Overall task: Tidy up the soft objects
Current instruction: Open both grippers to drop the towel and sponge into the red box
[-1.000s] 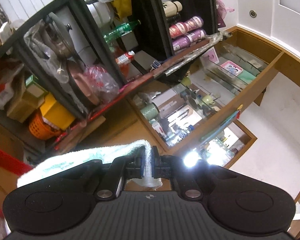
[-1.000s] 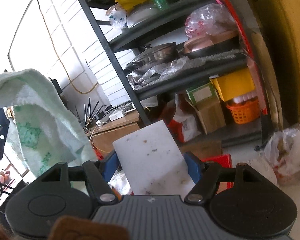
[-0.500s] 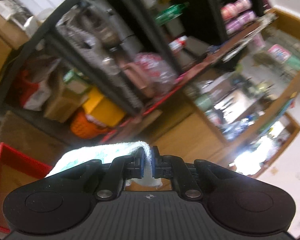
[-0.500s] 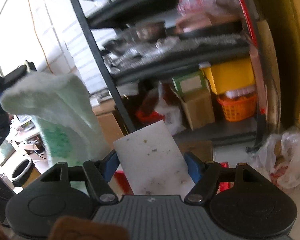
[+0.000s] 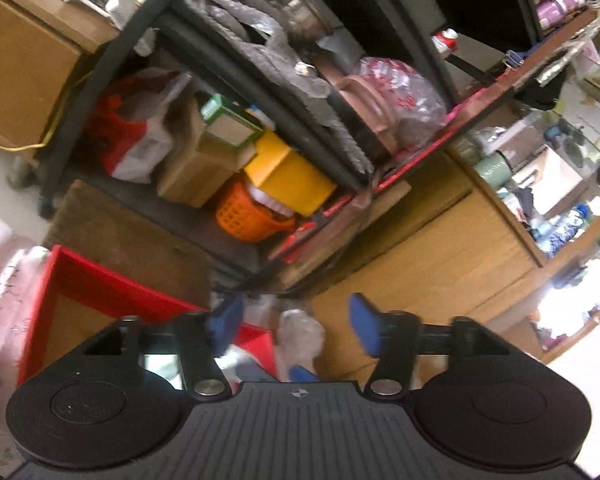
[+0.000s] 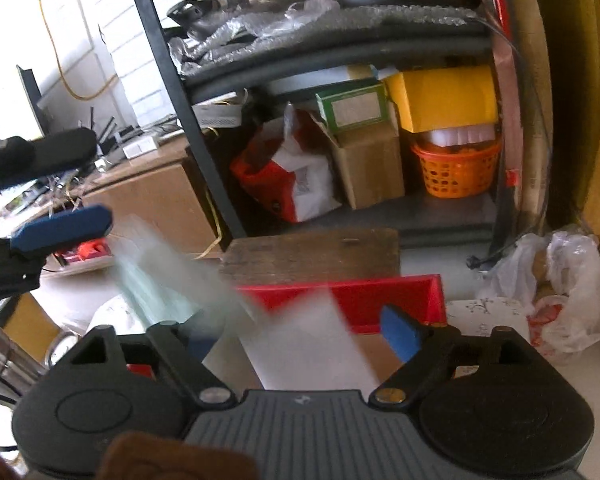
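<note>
We hold both claws above a red box [image 6: 396, 295] on the floor in front of a dark shelf [image 6: 340, 68].

Our left claw [image 5: 296, 326] has just been opening; its blue pads [image 5: 364, 330] stand apart with nothing between them. In the right wrist view that claw [image 6: 60, 226] shows at the left edge, and just below it a green towel [image 6: 168, 276] is a blurred streak, free of the pads, over the near left part of the red box.

Our right claw [image 6: 304, 332] has also just been opening. A white sheet [image 6: 316, 344] lies blurred between its pads, but neither pad presses on it, so this claw is released too. The sheet overlaps the box's near wall in view; we cannot tell whether it touches it.

An orange basket [image 6: 456, 168] and a yellow box [image 6: 448, 98] sit on the lowest shelf behind.
</note>
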